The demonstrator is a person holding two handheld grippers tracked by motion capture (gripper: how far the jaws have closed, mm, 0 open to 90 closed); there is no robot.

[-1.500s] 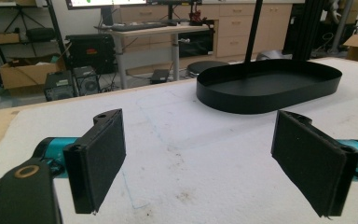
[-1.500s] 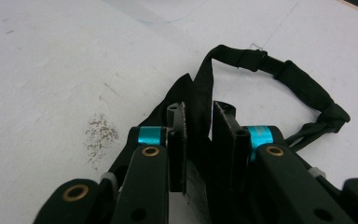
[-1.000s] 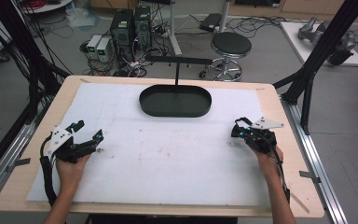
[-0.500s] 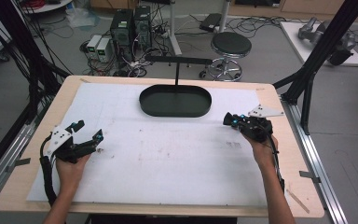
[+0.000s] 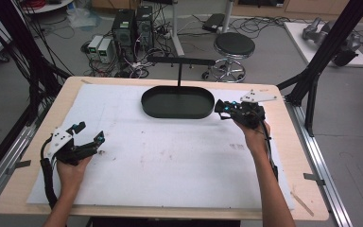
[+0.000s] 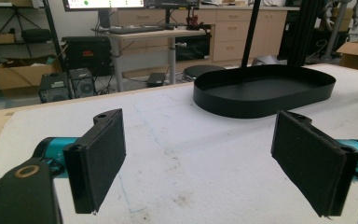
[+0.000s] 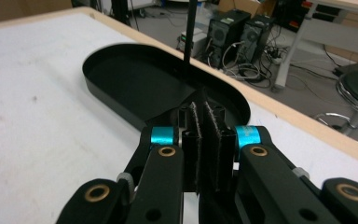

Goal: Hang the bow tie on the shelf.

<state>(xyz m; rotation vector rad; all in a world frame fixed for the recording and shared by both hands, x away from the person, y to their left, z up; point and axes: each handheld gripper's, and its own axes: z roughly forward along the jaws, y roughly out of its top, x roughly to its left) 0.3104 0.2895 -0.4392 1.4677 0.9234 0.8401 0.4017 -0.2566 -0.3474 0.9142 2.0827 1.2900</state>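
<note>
A black oval tray point(image 5: 178, 111) with an upright post and crossbar point(image 5: 180, 60) stands at the far middle of the white mat. My right gripper point(image 5: 219, 107) hovers just off the tray's right end, pointing at it, its jaws pressed together with nothing between them. From the right gripper view the shut pads point(image 7: 208, 140) line up with the tray point(image 7: 107, 88) just beyond. My left gripper point(image 5: 90, 131) rests at the near left of the mat, jaws wide apart and empty. Its pads point(image 6: 98, 158) frame bare mat, with the tray point(image 6: 265, 88) farther off.
The white mat point(image 5: 170, 156) covers most of the wooden table point(image 5: 23, 189). Black frame struts point(image 5: 321, 66) rise at the table's right and left corners. A stool point(image 5: 234, 47) and computer towers point(image 5: 132, 28) stand on the floor behind the table.
My right gripper has risen and moved left and away from me, from the right side of the mat to the tray's right end. The left gripper has stayed put.
</note>
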